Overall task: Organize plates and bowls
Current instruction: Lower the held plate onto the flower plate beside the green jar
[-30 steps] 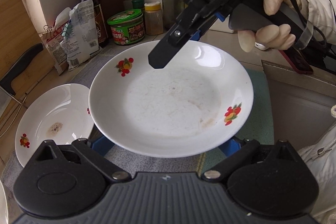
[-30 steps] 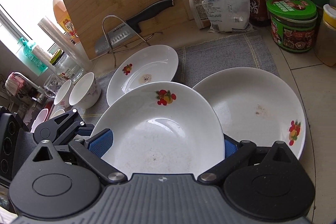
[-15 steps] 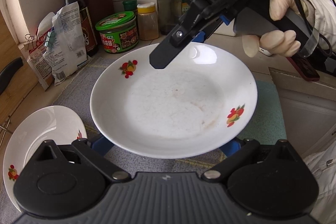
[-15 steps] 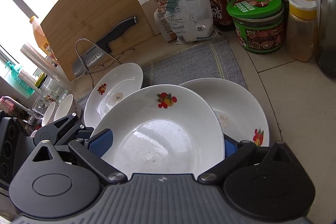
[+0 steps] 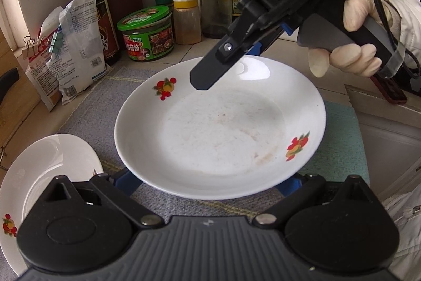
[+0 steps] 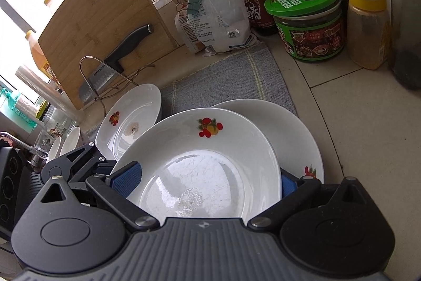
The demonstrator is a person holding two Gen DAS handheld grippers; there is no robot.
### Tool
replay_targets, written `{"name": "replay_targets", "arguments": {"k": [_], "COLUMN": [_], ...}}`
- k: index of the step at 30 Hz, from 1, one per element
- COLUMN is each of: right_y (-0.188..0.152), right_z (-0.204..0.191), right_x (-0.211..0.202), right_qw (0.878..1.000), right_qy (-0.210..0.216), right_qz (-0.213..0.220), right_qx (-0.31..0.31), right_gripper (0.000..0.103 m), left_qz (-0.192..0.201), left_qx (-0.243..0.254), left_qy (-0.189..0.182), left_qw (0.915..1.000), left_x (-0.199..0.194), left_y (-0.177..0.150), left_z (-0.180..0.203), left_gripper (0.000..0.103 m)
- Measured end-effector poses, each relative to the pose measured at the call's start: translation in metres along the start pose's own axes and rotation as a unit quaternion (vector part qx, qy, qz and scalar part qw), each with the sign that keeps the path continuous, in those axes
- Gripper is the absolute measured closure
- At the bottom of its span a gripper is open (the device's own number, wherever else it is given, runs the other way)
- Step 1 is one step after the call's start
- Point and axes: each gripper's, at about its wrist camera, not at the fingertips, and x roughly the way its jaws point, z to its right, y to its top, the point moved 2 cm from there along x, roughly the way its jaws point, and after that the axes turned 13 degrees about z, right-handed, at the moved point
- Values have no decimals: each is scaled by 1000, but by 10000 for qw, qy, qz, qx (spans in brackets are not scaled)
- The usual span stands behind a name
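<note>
Left wrist | right gripper (image 5: pixel 200 80) reads "DAS", clamps plate (image 5: pixel 221 128) | left gripper: grip unclear

small plate (image 5: pixel 44 175) slides further into the lower-left corner, green-lidded jar (image 5: pixel 146 33) and bottles loom larger in the upper frame

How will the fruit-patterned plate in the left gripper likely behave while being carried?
Likely rigid and breakable: the plate looks like glazed ceramic. Probably slippery, given its glossy rim and smeared residue. The left gripper holds it only near its close edge, so it may tip forward.
</note>
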Motion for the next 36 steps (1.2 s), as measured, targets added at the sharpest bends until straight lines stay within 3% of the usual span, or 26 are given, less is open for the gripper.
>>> {"name": "replay_targets", "arguments": {"k": [36], "right_y": [-6], "right_z": [12], "right_x": [-4], "right_qw": [9994], "right_qy": [-136], "right_qz": [22], "right_qx": [326], "right_gripper": [0], "left_qz": [-147], "left_qx": [33], "left_qy": [-81], "left_qw": [9999], "left_x": [12], "left_y": [3], "left_z": [-3], "left_gripper": [2]}}
